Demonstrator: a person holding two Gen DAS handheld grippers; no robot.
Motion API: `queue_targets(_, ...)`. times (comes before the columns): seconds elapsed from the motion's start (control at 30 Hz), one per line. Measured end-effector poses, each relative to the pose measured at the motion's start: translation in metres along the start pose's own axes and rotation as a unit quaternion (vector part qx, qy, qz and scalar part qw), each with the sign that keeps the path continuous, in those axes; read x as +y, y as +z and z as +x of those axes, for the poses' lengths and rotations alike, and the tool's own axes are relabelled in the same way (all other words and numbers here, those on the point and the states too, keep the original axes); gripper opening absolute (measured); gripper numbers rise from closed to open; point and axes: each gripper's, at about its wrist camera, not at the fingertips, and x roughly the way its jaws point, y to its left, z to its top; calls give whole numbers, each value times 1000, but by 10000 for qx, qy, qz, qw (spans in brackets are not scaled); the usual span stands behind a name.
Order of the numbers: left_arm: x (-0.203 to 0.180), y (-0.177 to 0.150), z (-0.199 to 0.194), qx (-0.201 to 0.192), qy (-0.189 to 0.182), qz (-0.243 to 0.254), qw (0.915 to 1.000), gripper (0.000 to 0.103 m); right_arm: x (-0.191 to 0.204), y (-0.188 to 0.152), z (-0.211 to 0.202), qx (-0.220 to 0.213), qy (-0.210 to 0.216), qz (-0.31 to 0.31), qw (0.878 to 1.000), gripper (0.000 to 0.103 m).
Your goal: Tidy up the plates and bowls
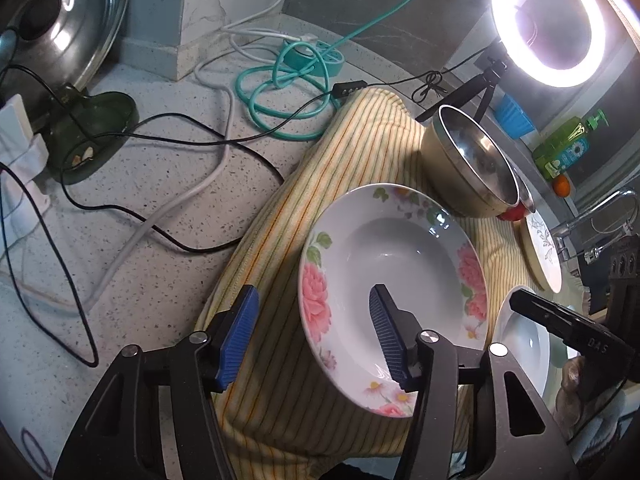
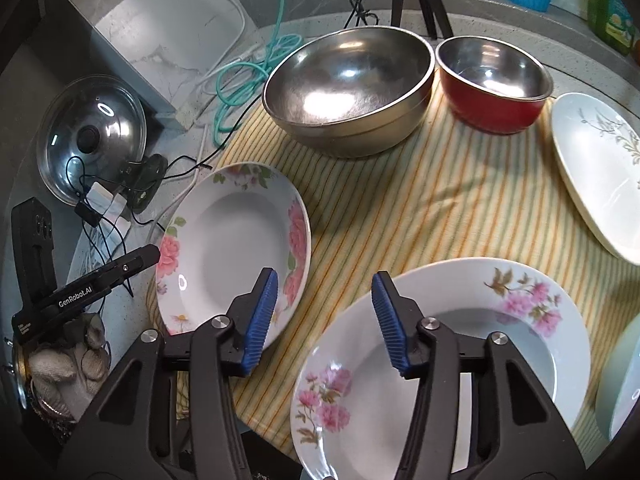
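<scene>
A rose-patterned deep plate (image 1: 396, 264) (image 2: 236, 240) lies on the striped yellow cloth (image 1: 280, 240) (image 2: 440, 200). My left gripper (image 1: 314, 332) is open, its left finger over the cloth and its right finger over the plate's hollow. A second plate with pink blossoms (image 2: 460, 344) lies nearer me in the right wrist view. My right gripper (image 2: 324, 320) is open and empty, straddling the gap between the two plates. A large steel bowl (image 2: 348, 84) (image 1: 468, 164), a red steel bowl (image 2: 492, 84) and a white oval plate with grey sprigs (image 2: 600, 168) (image 1: 544, 248) sit at the cloth's far side.
Black, white and teal cables (image 1: 180, 168) trail over the speckled counter. A glass pot lid (image 1: 64, 20) (image 2: 92, 136) stands on a green base. A ring light (image 1: 548, 20) on a tripod, a blue cup (image 1: 514, 114), a green soap bottle (image 1: 568, 144) and a tap (image 1: 592, 220) are at the right.
</scene>
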Motion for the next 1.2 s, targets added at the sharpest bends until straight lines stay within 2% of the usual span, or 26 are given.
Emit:
queue_targets(0.13, 1, 0, 6, 88, -48, -12, 9999, 46, 3, 5, 12, 120, -11, -101, 9999, 42)
queue_targets(0.23, 4, 0, 9, 145, -118, -47, 9998, 39, 4, 8, 22, 243, -19, -86, 9997, 38)
queue_targets(0.3, 3, 0, 12, 176, -157, -30, 9997, 31, 3, 9, 29, 347, 2, -70, 9994, 33)
queue_targets(0.43, 4, 1, 15, 218, -192, -32, 9996, 28, 4, 9, 41, 473, 48, -67, 9988, 26)
queue_targets(0.5, 3, 1, 15, 226, -210, -1, 9995, 23, 6, 10, 43, 487, 88, -70, 9988, 23)
queue_targets(0.63, 0, 1, 19, 283, -241, 73, 9993, 21, 13, 12, 45, 484, 74, -198, 9986, 13)
queue_targets(0.93, -3, 2, 16, 275, -219, 106, 9993, 21, 16, 10, 43, 453, -24, -218, 9987, 13)
queue_targets(1.2, -12, 2, 3, 188, -329, 150, 9992, 21, 12, 4, 23, 341, 21, -106, 9994, 13)
